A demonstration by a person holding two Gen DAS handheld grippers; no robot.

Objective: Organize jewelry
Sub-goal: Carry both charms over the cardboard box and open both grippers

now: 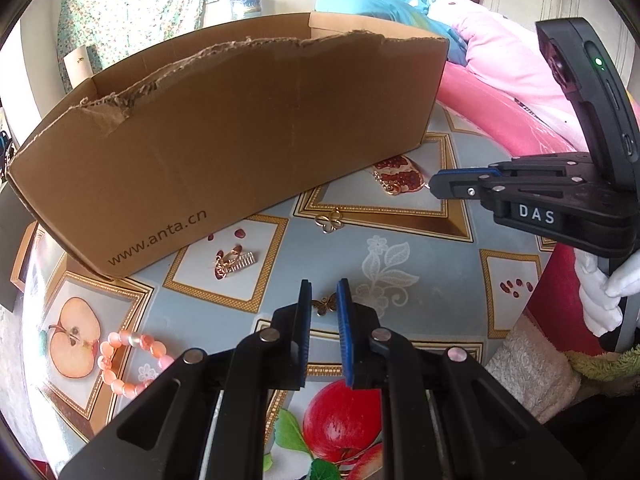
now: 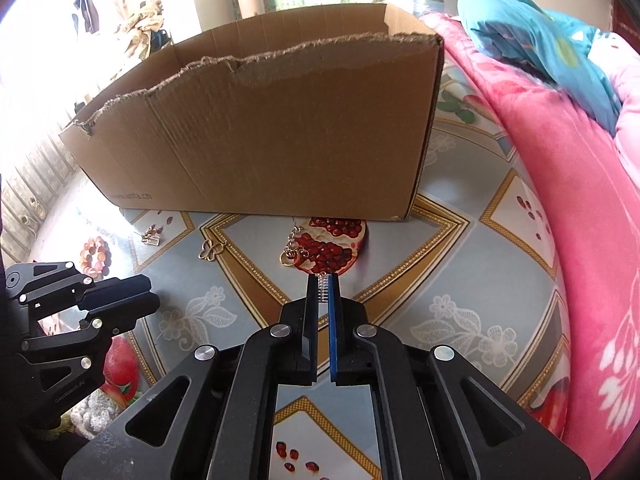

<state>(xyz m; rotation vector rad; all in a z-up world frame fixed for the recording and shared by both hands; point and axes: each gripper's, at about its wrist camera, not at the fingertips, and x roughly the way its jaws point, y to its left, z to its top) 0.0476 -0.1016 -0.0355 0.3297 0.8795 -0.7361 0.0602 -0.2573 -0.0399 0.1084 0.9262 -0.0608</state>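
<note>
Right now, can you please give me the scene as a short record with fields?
left gripper: open, around butterfly charm on table
right gripper: shut on silver chain
cardboard box: open top, torn front edge
pink bead bracelet: on fruit-print tablecloth
clover pendant: lies before box

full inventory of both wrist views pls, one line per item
cardboard box: 1, brown, torn rim, back of the table
tablecloth: 1, grey-blue with fruit prints, under everything
bead bracelet: 1, pink-orange, near left by the apple print
butterfly charm: 1, gold, just ahead of the left tongs
clover pendant: 1, gold, mid-table before the box
comb-shaped piece: 1, gold, by the box's left front
chain with ring: 1, gold, on the pomegranate print
blanket: 1, pink, right side
left tongs: open, black with blue pads
right tongs: nearly closed around a small silver piece
gloved hand: white, on the right handle
</note>
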